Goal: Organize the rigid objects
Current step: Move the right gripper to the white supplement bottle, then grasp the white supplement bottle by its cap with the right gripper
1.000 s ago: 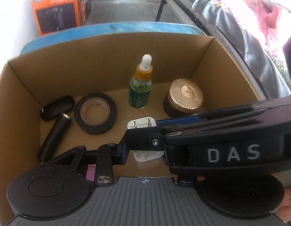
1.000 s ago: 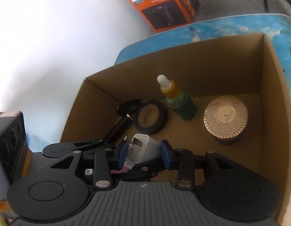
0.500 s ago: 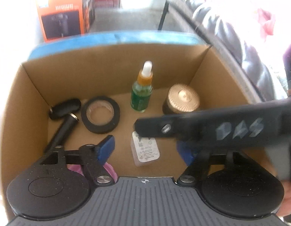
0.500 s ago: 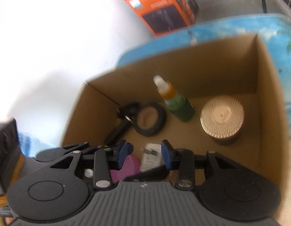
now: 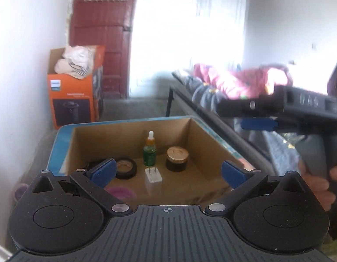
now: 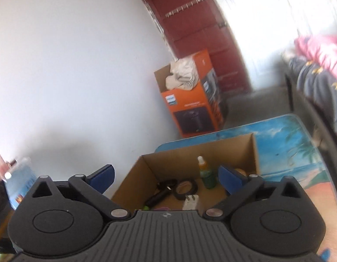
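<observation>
The plug (image 5: 153, 175) lies flat on the floor of the box (image 5: 203, 152), prongs toward the far wall, ahead of and below the left gripper (image 5: 167, 171) and roughly midway between its jaws in that view. Nothing touches it. Just beyond it stand the dropper (image 5: 149, 154) and, to the right, the jar (image 5: 177, 159); the tape (image 5: 125, 167) lies to the left, partly behind the left blue pad. A pink lid (image 5: 121, 192) sits nearer the jaws than the plug, close to the near wall. In the right wrist view a black tube (image 6: 158, 196) lies left of the tape.

Both sets of jaws have just been opening and now stand spread wide, with nothing between the pads of either. The right gripper (image 6: 166, 180) also looks down on the box from above and behind its near wall; the left wrist view shows it in a hand (image 5: 316, 185) off to the right, clear of the box.

The drop looks done, so the step in hand seems to be pulling away for the next item. Doing that well likely means lifting clear of the near wall before swinging sideways, keeping the two grippers apart, and leaving the jaws open. The upright dropper is the piece most easily tipped by a stray knock.
</observation>
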{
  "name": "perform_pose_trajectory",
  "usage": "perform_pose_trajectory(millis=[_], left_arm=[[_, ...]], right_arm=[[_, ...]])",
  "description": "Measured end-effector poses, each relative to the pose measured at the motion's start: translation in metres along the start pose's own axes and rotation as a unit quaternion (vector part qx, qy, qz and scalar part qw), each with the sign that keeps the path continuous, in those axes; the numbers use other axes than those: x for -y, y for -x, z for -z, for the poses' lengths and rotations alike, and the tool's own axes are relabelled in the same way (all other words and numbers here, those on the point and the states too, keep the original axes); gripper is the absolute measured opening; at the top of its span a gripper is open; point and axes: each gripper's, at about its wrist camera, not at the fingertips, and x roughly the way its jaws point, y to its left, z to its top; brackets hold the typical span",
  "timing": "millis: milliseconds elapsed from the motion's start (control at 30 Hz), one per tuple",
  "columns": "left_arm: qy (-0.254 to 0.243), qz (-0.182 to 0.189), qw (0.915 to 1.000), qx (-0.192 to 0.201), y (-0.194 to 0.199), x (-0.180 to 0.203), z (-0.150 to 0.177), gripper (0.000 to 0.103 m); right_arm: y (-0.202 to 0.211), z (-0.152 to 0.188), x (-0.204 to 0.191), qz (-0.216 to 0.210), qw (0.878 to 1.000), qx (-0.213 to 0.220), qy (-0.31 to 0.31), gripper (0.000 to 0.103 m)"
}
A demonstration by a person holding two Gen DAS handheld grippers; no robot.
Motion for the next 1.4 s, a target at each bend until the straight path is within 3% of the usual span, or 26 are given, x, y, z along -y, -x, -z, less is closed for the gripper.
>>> perform_pose_trajectory(millis=[267, 467, 667, 867, 967, 1167, 1333, 1400], left_arm=[[0.026, -0.016, 0.9988, 0.038, 0.031, -0.012, 0.045, 0.103], [0.055, -0.019, 0.9982, 0.013, 0.016, -0.038, 0.07, 0.103], [0.053, -0.013, 0.9985, -0.011, 0.008, -0.055, 0.086, 0.103], [0.097, 0.005, 0.9952, -0.017, 0.004, -0.081, 0.094, 0.103], [0.092, -0.008, 0.9956, -0.014, 0.001, -0.086, 0.096, 0.103], [0.053, -0.051, 0.9968, -0.033, -0.014, -0.081, 0.1, 0.103], [0.042, -0.044, 0.9976, -0.034, -0.018, -0.075, 0.101, 0.094], [0.042, -0.044, 0.9976, -0.034, -0.019, -0.073, 0.1, 0.084]], right_arm=[[0.008, 0.052, -0.052, 0.086, 0.99, 0.007, 0.107, 0.103], [-0.012, 0.071, -0.084, 0.135, 0.978, 0.01, 0.156, 0.103], [-0.035, 0.08, -0.1, 0.083, 0.987, -0.006, 0.137, 0.103], [-0.073, 0.089, -0.102, -0.008, 0.996, -0.07, 0.062, 0.103], [-0.088, 0.095, -0.1, -0.038, 0.994, -0.096, 0.025, 0.103], [-0.11, 0.102, -0.102, -0.056, 0.991, -0.122, 0.001, 0.103], [-0.124, 0.107, -0.102, -0.055, 0.988, -0.145, -0.013, 0.087], [-0.128, 0.109, -0.101, -0.059, 0.986, -0.154, -0.021, 0.078]])
